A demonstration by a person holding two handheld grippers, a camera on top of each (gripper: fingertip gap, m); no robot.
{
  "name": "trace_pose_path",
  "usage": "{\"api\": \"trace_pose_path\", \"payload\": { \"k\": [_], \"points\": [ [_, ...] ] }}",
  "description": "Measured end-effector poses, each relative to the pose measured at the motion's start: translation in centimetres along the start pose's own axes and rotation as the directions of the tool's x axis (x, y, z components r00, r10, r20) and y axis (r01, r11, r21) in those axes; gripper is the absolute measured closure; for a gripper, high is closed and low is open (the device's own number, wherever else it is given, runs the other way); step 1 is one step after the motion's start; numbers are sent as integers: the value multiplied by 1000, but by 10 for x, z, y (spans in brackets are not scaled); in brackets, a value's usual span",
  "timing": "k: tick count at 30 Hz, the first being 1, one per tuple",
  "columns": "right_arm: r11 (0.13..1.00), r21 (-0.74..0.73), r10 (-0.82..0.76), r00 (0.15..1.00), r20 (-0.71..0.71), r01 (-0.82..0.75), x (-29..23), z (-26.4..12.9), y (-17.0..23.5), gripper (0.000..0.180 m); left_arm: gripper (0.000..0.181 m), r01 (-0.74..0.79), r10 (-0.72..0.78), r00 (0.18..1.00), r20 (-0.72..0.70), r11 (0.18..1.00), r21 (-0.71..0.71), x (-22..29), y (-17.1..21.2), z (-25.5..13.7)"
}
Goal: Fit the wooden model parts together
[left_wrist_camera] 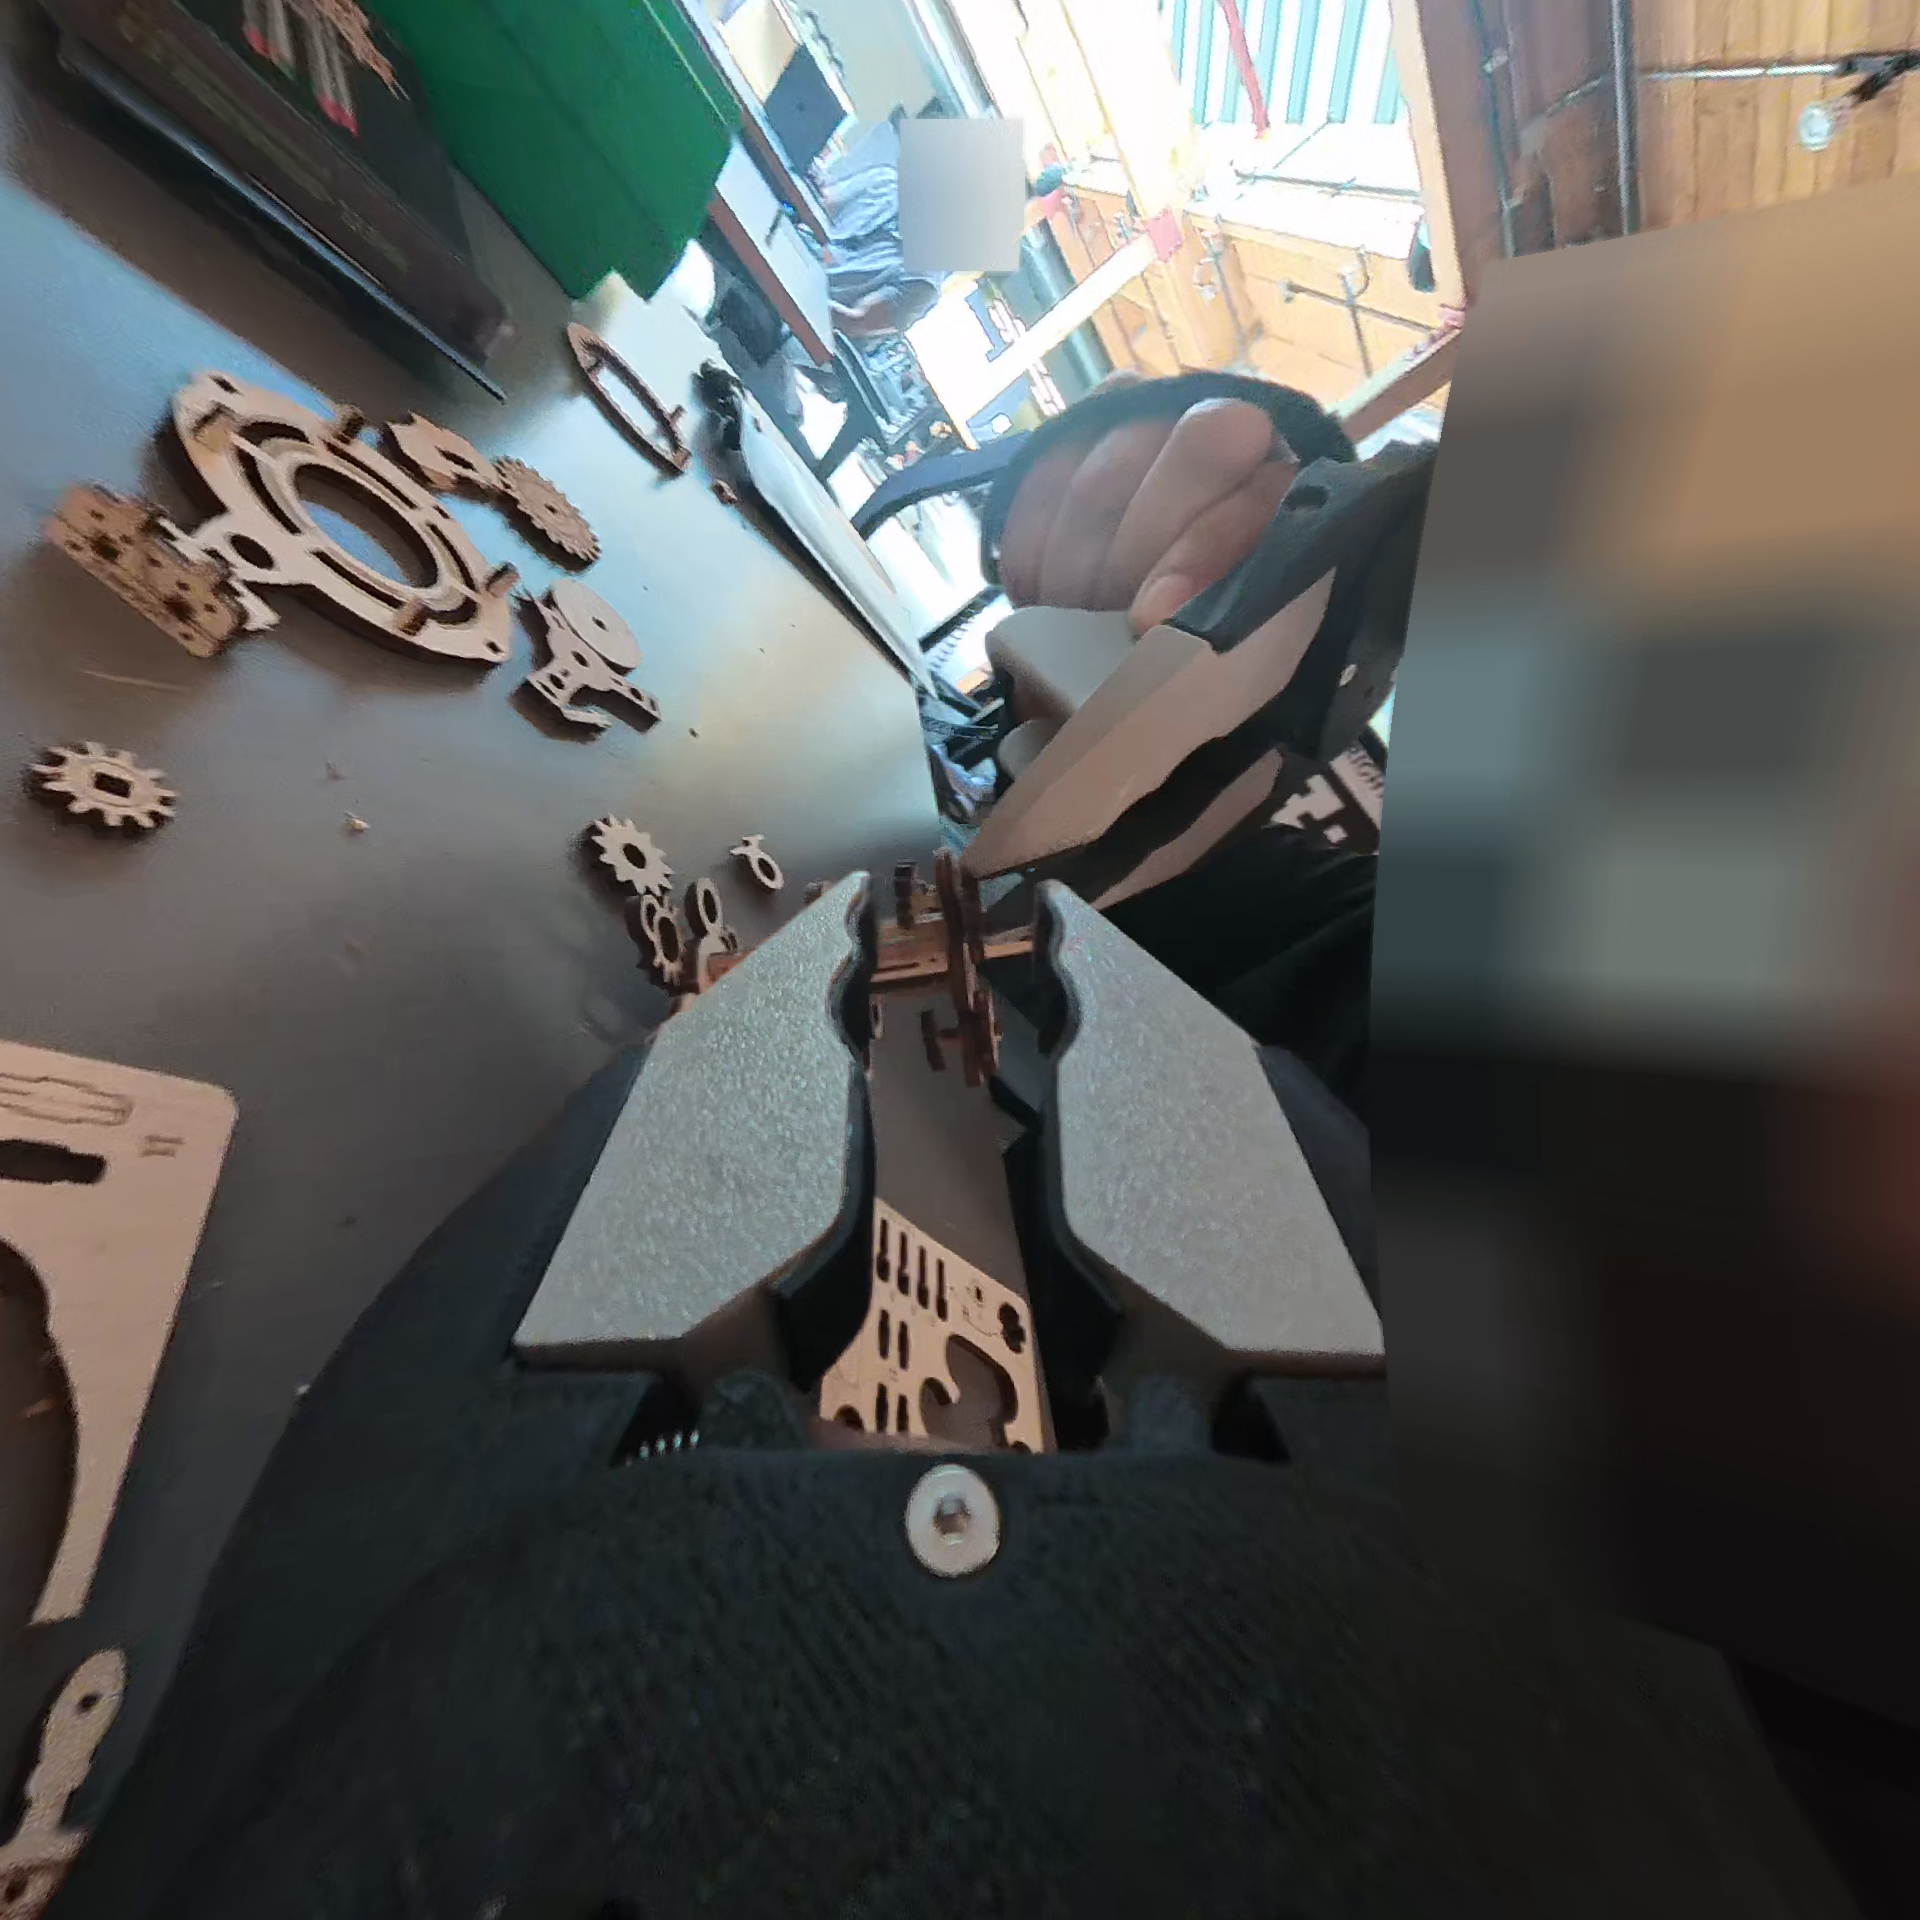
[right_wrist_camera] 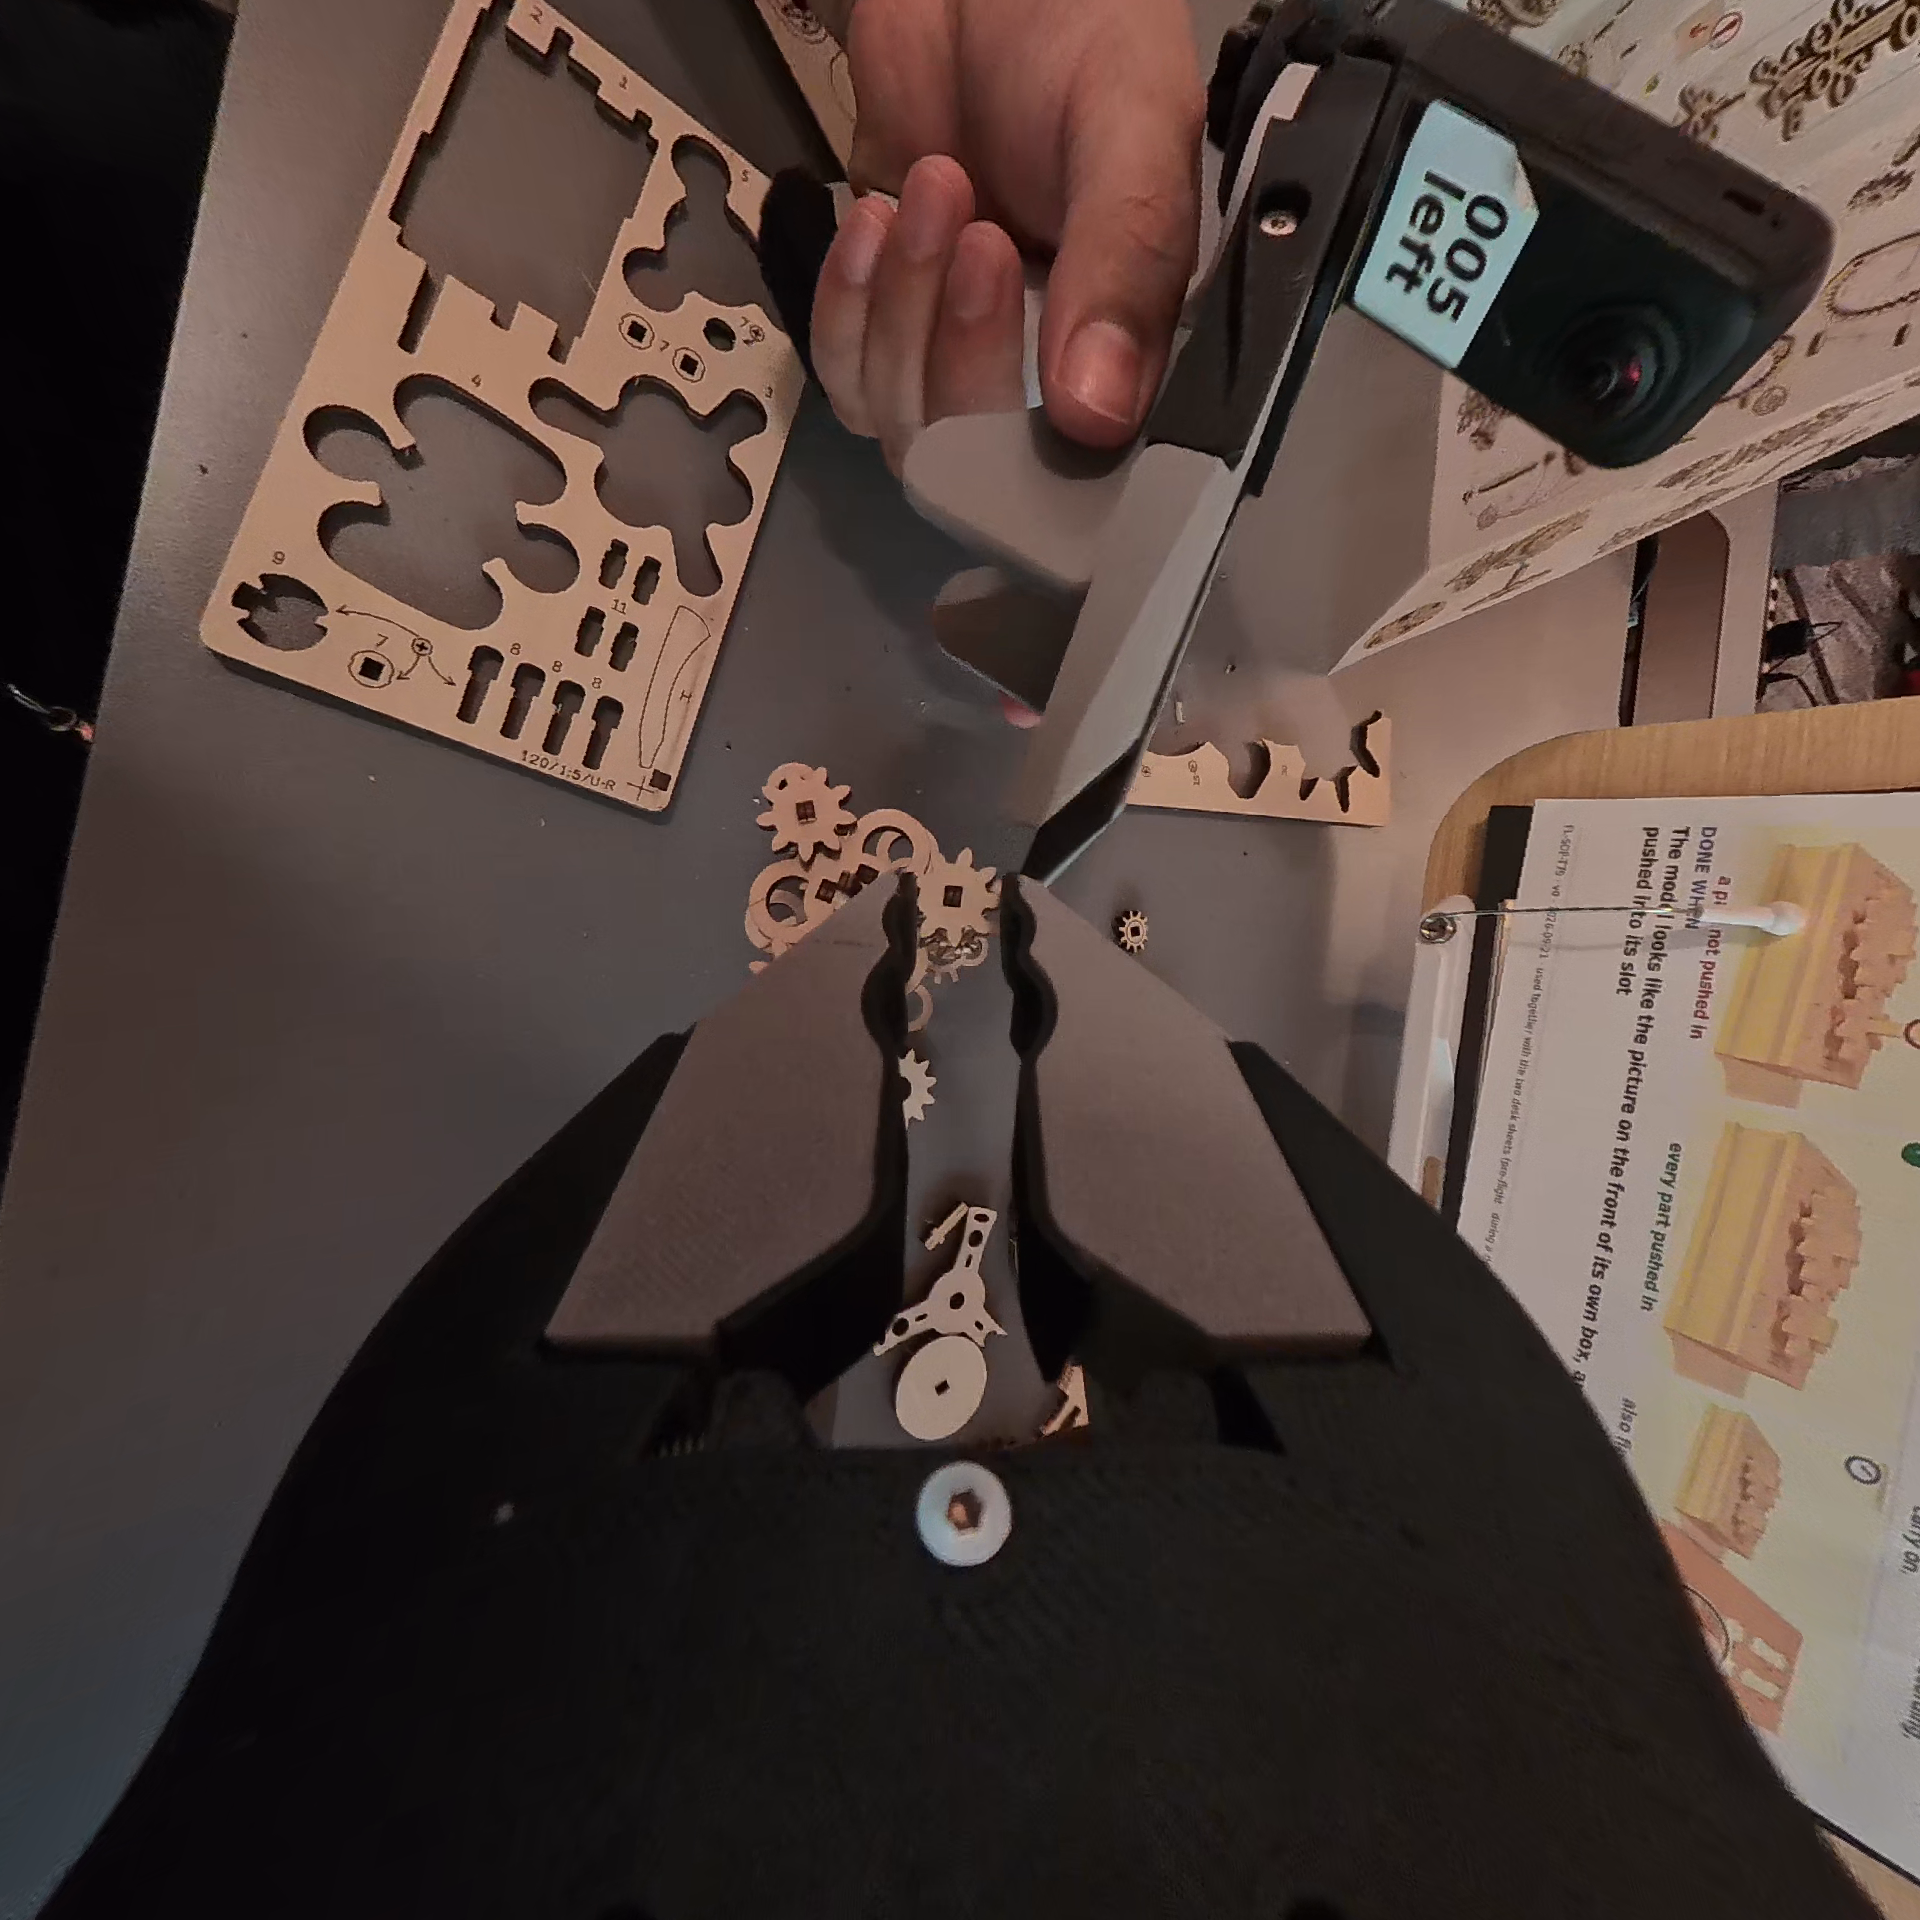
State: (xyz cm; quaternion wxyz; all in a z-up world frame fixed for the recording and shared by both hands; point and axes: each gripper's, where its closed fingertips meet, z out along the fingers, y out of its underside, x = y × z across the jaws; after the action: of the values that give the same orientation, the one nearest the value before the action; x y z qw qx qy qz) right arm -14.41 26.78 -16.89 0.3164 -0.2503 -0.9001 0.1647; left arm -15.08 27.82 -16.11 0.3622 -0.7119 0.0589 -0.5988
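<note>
Both grippers meet on one small wooden gear assembly above the table.

Left gripper (left_wrist_camera: 951, 935) pinches the gear assembly (left_wrist_camera: 940, 961) at twelve o'clock; right gripper (right_wrist_camera: 956, 909) pinches its gear (right_wrist_camera: 954, 902); loose wooden parts (left_wrist_camera: 343, 520) lie at ten o'clock.

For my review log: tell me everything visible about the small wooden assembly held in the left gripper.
The small wooden assembly is laser-cut plywood with dark burnt edges: a short axle-like block carrying a toothed gear disc, seen edge-on in the left wrist view. It is held above the dark table between the tips of the left gripper, whose fingers press it from both sides. The right gripper comes in from above, its tip at the gear's upper edge. Finer joint detail is too small to tell.
</note>
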Motion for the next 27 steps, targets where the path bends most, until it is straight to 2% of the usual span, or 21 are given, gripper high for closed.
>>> {"api": "trace_pose_path", "payload": {
  "k": [6,10,11,22,27],
  "points": [
    [1000,2,6,1000,-8,-6,0,0,0,167,134,-8,13,997,80,998,-66,-11,11,11],
    [1000,-5,2,1000,-5,-2,-1,-2,1,167,140,-38,45,995,89,996,-78,-10,13,15],
    [1000,1,5,1000,-1,-5,-3,-2,0,167,147,-44,52,993,103,996,-83,-12,14,15],
    [1000,30,11,1000,-21,-10,-3,-2,-1,167,149,-77,84,993,79,993,-87,-10,15,14],
    [988,105,113,994,-7,-111,-2,-3,-1,168,150,-101,108,989,100,992,-78,-11,13,15]
  ]
}}
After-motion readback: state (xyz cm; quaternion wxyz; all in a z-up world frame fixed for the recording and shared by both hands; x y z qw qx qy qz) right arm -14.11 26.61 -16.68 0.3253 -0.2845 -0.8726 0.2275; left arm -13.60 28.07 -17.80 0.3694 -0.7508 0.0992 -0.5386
